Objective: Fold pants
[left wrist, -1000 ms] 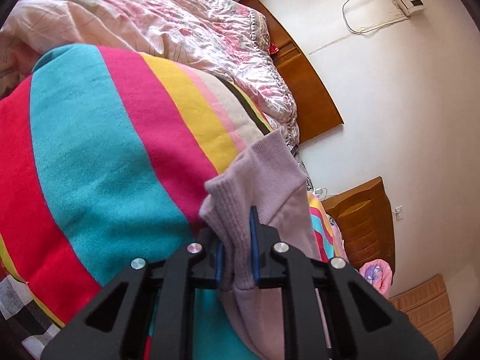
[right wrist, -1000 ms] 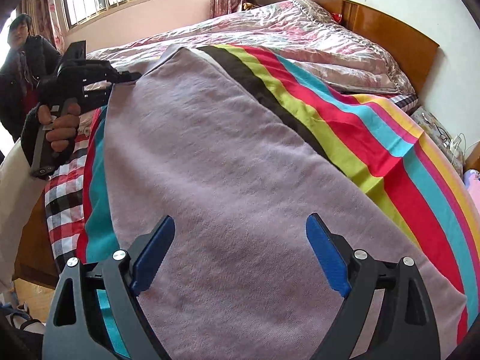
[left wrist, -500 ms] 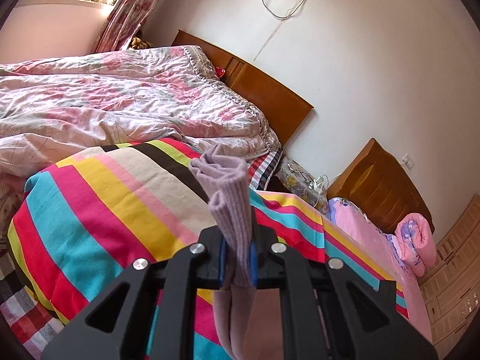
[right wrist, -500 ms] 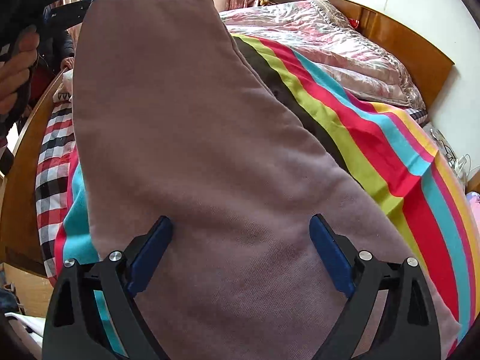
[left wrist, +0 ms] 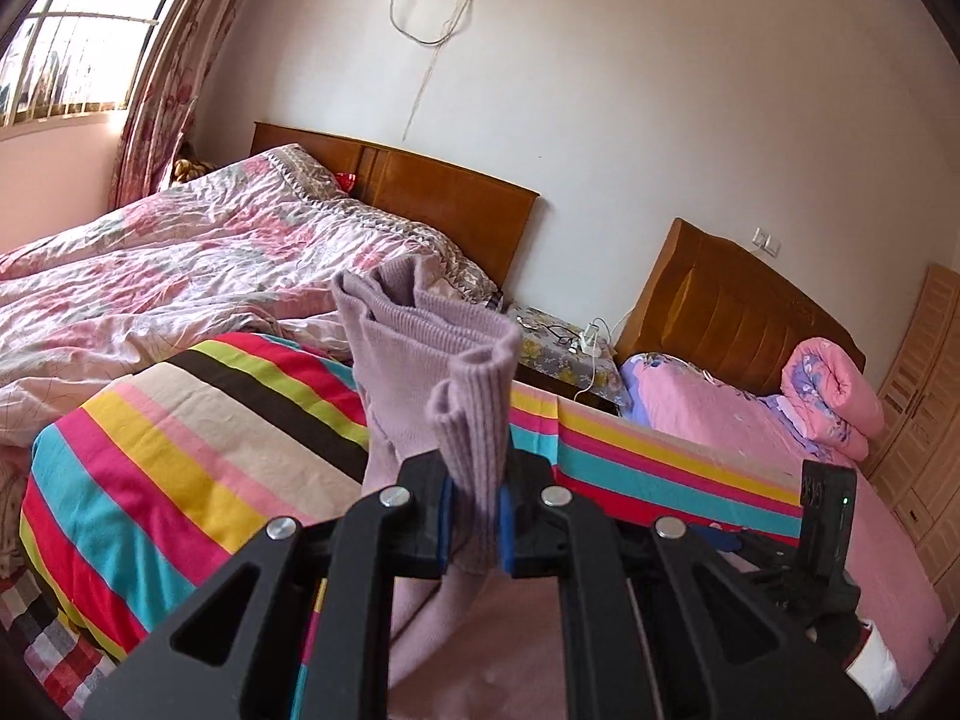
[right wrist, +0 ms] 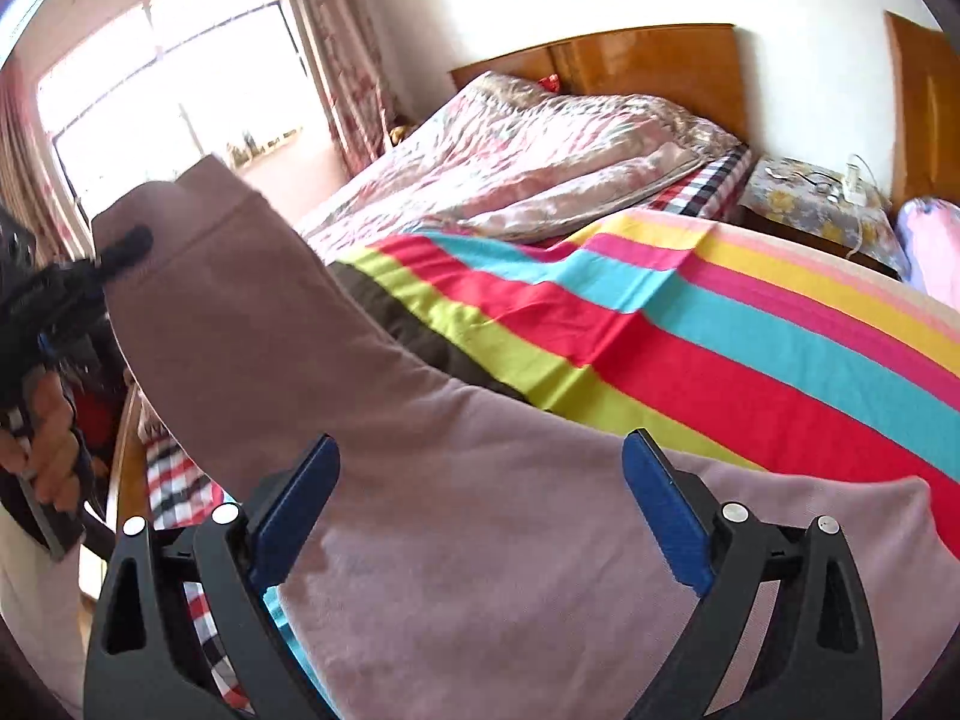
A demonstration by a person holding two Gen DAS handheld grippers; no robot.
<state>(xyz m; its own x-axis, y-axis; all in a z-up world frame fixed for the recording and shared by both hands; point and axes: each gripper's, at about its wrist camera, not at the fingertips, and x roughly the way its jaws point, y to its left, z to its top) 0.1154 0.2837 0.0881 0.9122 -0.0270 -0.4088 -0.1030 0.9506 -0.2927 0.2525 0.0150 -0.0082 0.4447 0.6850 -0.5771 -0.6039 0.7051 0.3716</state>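
The mauve pants (right wrist: 420, 480) lie across the striped blanket (right wrist: 690, 324), with one end raised off the bed. My left gripper (left wrist: 474, 516) is shut on the ribbed end of the pants (left wrist: 474, 414) and holds it up in the air; it shows in the right wrist view (right wrist: 123, 249) at the upper left, gripping the lifted edge. My right gripper (right wrist: 480, 510) is open, low over the part of the pants still lying on the blanket, with the fabric between and below its blue pads (right wrist: 660, 498). It shows at the right edge of the left wrist view (left wrist: 825, 546).
A floral quilt (left wrist: 180, 276) is heaped at the far side of the bed, by the wooden headboard (left wrist: 450, 204). A nightstand (left wrist: 564, 348) with cables stands between this bed and a second bed with pink bedding (left wrist: 750, 438). A checked sheet (right wrist: 174, 474) covers the bed's near edge.
My left gripper has lifted the pants end high off the blanket and swung it over toward the right gripper's side. The right gripper has stayed open above the lying fabric.
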